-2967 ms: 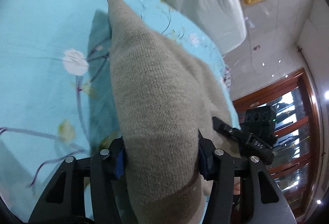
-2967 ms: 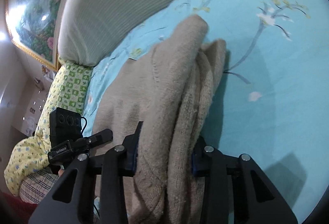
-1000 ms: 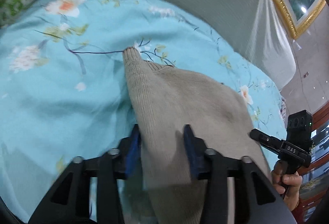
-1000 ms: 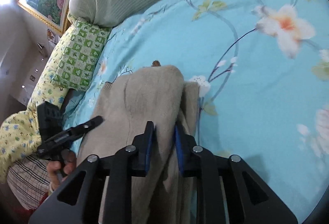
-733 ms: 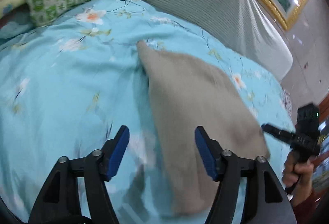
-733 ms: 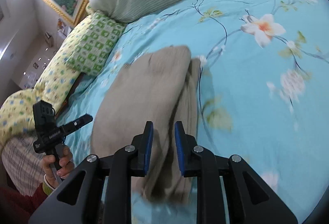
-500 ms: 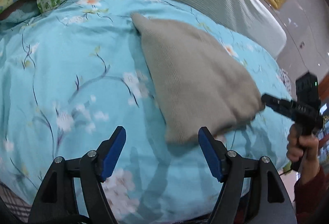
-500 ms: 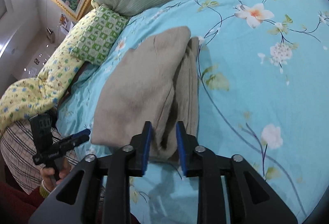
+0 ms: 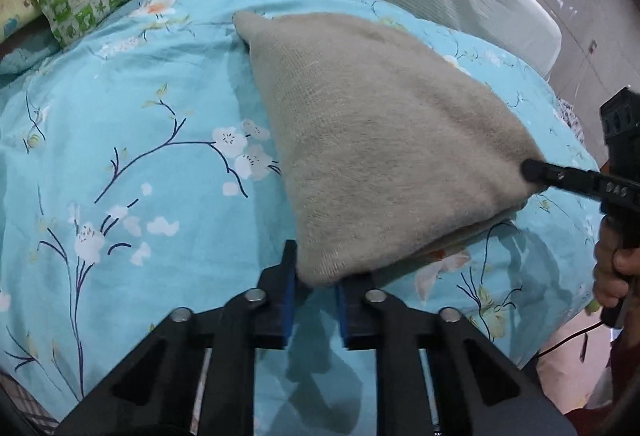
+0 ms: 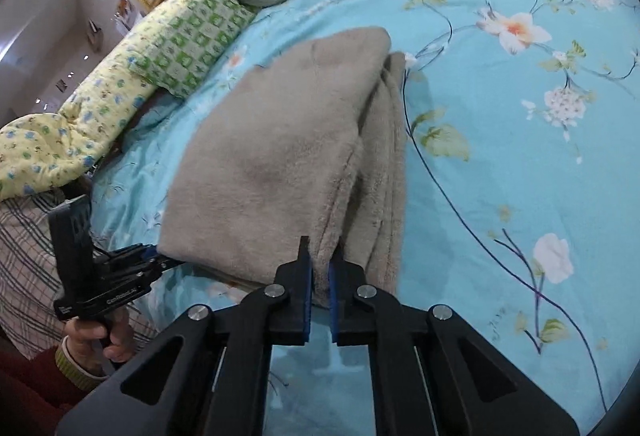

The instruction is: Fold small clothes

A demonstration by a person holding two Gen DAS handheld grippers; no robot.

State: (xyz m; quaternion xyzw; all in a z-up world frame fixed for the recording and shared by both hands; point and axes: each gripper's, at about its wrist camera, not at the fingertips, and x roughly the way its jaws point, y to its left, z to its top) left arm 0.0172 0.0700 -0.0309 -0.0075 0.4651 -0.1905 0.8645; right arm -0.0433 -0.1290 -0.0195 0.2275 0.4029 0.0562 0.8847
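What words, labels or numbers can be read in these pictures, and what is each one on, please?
"DAS": on the right gripper body, seen from the left wrist; any further letters are hidden.
"GenRobot.AI": on the left gripper body, seen from the right wrist.
A smaller line under it is too small to read.
Sweater, bedspread: no text.

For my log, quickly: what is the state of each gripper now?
Left gripper: closed on the near corner of the beige knit garment.
Right gripper: closed on the garment's other near corner.

left claw [image 9: 316,284] nearly closed, right claw [image 10: 319,276] clamped
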